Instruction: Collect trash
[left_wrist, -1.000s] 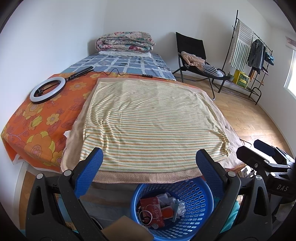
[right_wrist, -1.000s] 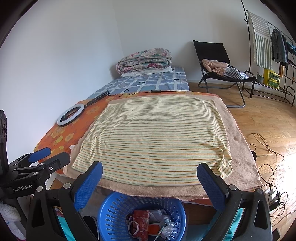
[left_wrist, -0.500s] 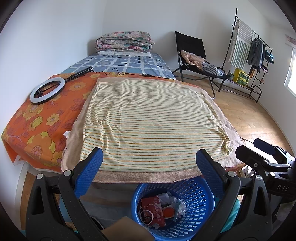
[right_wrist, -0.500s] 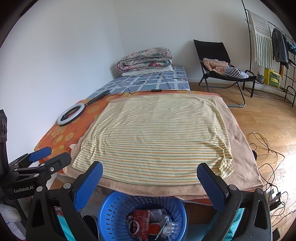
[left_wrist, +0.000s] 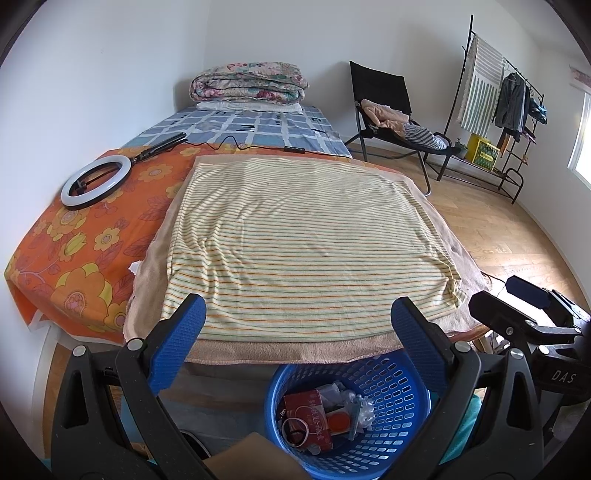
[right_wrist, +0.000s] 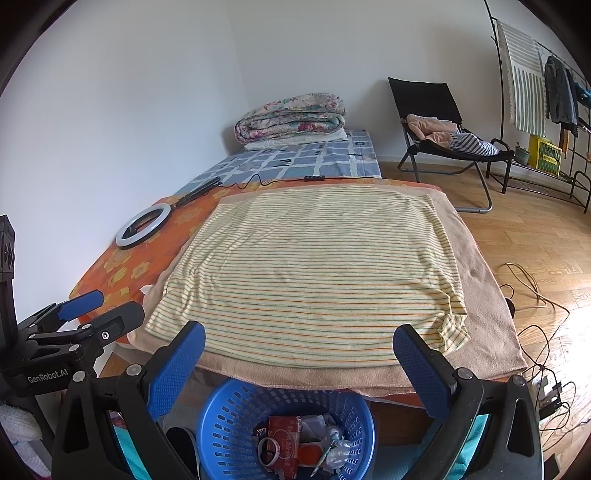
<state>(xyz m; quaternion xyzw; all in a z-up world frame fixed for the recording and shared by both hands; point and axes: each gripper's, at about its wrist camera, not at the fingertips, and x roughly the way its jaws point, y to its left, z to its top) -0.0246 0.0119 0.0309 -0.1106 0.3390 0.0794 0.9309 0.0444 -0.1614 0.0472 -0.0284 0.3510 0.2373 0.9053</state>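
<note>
Both grippers spread wide, nothing between the pads: left gripper (left_wrist: 295, 325) and right gripper (right_wrist: 299, 350) each hang over the foot of the bed, side by side; each shows at the edge of the other's view. Directly below them on the floor, against the bed's near end: blue basket (left_wrist: 391, 373) with perforated walls. The trash is inside it: red packet (left_wrist: 308, 413), a tape ring (right_wrist: 269, 450) lying on the packet, a round orange lid (left_wrist: 339, 421), crumpled clear plastic (left_wrist: 364, 406). A brown cardboard piece (left_wrist: 251, 461) sits just left of the basket in the left wrist view. Next out: striped towel (left_wrist: 303, 243) spread flat on a beige towel (right_wrist: 484, 332), both on the orange floral sheet (left_wrist: 85, 243). Small white scrap (left_wrist: 135, 266) pokes out at the beige towel's left edge. Ring light (left_wrist: 96, 181) lies on the orange sheet near the wall, cable running across the bed. Beyond: blue checked sheet (left_wrist: 258, 125) with a folded floral quilt (left_wrist: 249, 83) at the head. Far right: black folding chair (right_wrist: 436, 110) with clothes piled on it, clothes rack (left_wrist: 495, 96) by the wall, loose cables (right_wrist: 543, 332) on the wood floor.
</note>
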